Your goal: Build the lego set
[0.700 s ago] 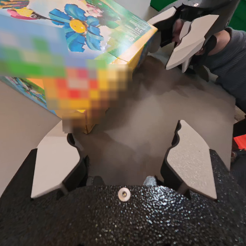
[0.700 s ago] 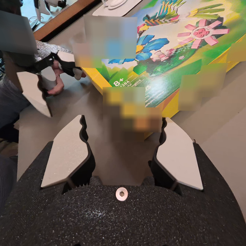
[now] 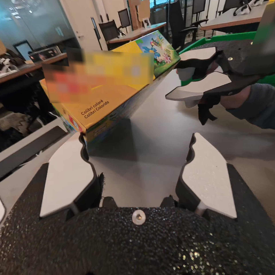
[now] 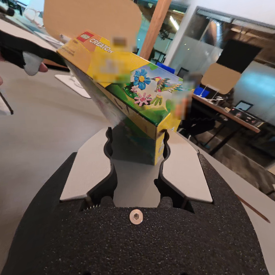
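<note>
- left wrist view: the left gripper (image 3: 138, 142) hangs low over the grey table (image 3: 171, 113), its 2 white fingers (image 3: 67, 175) spread wide with only bare tabletop between them.
- the lego box (image 3: 104, 95), yellow with a picture of a flower and a bird at its far end, is tilted, its near corner down at the table just beside the tip of the left finger; whether they touch i cannot tell.
- the right gripper (image 3: 175, 80) shows at the upper right, turned sideways near the far end of the box, jaws parted and empty, with a grey sleeve (image 3: 256, 104) behind it.
- office desks and chairs (image 3: 110, 29) stand in the background.
- right wrist view: the right gripper (image 4: 137, 132) has its jaws apart, holding nothing; a lower corner of the lego box (image 4: 134, 83) stands in the gap, its edge right beside the right finger (image 4: 183, 168).
- the box leans steeply, its picture face up and its far end raised.
- the left gripper (image 4: 22, 55) is blurred at the upper left, beside the raised end.
</note>
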`<move>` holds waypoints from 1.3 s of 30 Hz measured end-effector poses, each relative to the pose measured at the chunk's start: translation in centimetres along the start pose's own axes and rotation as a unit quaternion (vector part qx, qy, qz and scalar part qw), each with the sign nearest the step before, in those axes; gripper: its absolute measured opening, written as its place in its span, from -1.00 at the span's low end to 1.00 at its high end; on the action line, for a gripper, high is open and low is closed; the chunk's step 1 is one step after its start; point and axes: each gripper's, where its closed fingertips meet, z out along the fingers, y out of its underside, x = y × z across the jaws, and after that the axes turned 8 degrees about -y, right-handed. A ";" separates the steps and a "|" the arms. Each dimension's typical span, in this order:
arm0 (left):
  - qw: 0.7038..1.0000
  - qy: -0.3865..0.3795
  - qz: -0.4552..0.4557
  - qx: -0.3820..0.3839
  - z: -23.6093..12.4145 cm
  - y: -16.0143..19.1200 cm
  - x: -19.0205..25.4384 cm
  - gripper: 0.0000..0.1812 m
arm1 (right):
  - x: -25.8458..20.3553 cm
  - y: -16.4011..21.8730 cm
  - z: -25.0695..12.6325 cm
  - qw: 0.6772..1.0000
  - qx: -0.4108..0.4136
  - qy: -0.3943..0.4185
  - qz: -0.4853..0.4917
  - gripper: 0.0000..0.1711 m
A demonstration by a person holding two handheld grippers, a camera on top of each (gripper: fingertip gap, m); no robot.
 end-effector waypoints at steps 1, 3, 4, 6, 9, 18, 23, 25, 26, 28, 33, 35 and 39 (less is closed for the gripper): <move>1.000 -0.007 0.002 0.005 0.4 -0.4 -0.6 0.42 | 0.7 -0.3 0.3 1.000 0.005 0.011 -0.002 -0.27; 1.000 -0.015 0.001 0.012 1.2 -1.4 -1.7 0.40 | 2.1 -0.9 1.1 1.000 0.010 0.024 -0.004 -0.30; 1.000 -0.016 -0.001 0.015 1.6 -1.9 -2.4 0.39 | 2.8 -1.2 1.5 1.000 0.011 0.027 -0.003 -0.32; 1.000 -0.016 -0.008 0.021 2.6 -3.0 -3.7 0.38 | 4.3 -1.8 2.4 1.000 0.015 0.027 0.003 -0.31; 1.000 -0.012 -0.016 0.022 4.3 -4.3 -5.8 0.37 | 6.7 -3.0 3.9 0.999 0.020 0.025 0.008 -0.32; 0.995 0.066 -0.062 0.027 9.8 -2.1 -14.2 0.56 | 13.1 -2.1 7.3 0.982 0.104 -0.136 0.085 0.21; 0.978 0.181 -0.099 -0.001 15.7 0.2 -13.9 0.40 | 13.0 0.9 12.3 0.959 0.076 -0.239 0.131 0.22; 0.982 0.153 -0.111 0.013 16.6 0.4 -15.8 -0.03 | 14.3 1.4 13.3 0.956 0.096 -0.231 0.156 -0.06; 0.979 0.164 -0.121 0.026 16.5 0.4 -16.1 -0.17 | 14.9 1.4 13.3 0.951 0.112 -0.232 0.168 -0.15; 0.971 0.182 -0.152 0.040 16.2 0.2 -16.1 -0.19 | 15.1 1.4 13.2 0.944 0.136 -0.237 0.184 -0.14; 0.972 0.172 -0.155 0.047 14.9 -0.2 -14.8 -0.17 | 13.9 0.6 12.1 0.949 0.151 -0.209 0.182 -0.10; 0.972 0.172 -0.154 0.034 14.1 -0.3 -13.8 -0.17 | 13.2 0.3 11.3 0.951 0.144 -0.200 0.188 -0.08; 0.973 0.172 -0.152 -0.001 12.1 -0.4 -11.4 -0.17 | 11.6 -0.1 9.4 0.954 0.114 -0.189 0.202 -0.04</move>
